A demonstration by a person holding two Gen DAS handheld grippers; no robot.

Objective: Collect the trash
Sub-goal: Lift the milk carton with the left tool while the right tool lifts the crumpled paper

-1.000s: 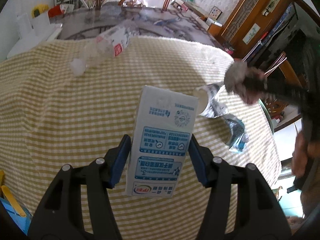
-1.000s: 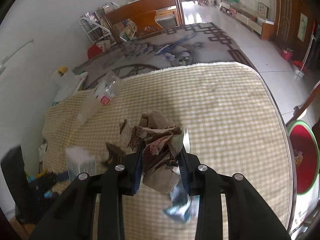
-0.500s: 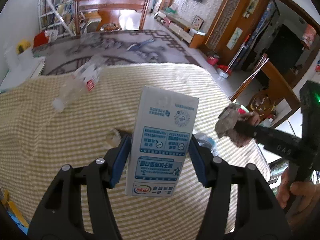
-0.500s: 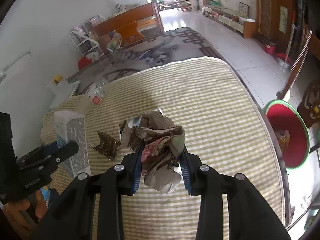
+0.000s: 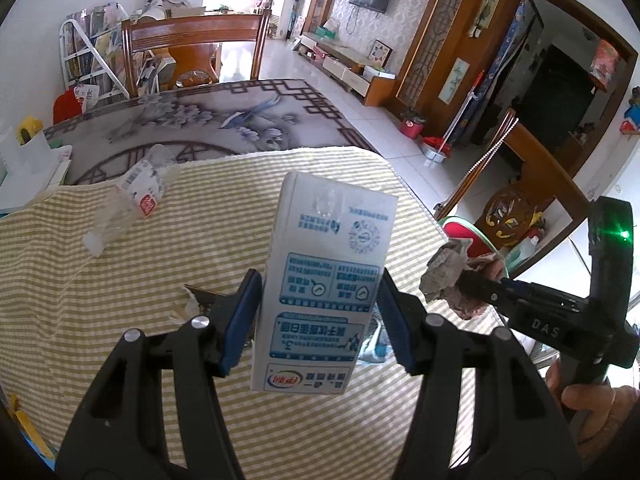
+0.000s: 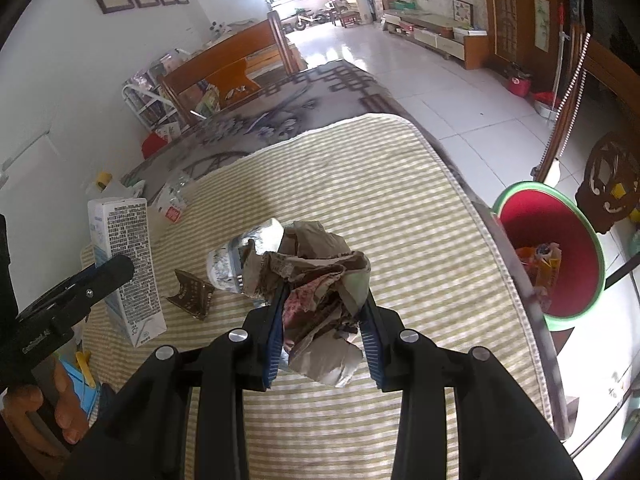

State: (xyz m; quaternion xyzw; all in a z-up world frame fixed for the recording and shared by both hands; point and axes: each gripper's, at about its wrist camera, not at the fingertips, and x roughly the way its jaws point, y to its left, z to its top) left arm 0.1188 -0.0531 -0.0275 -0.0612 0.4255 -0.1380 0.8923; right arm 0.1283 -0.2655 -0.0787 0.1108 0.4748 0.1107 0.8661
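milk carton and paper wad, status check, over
Left tool shut on milk carton. Right tool shut on crumpled paper wad. Red bin beside table, path open. Bottle, wrappers left.

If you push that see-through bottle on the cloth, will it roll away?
Probably. The plastic bottle lies on its side on the striped tablecloth, so a sideways nudge should roll it. It looks empty, so likely light. The cloth may slow it.
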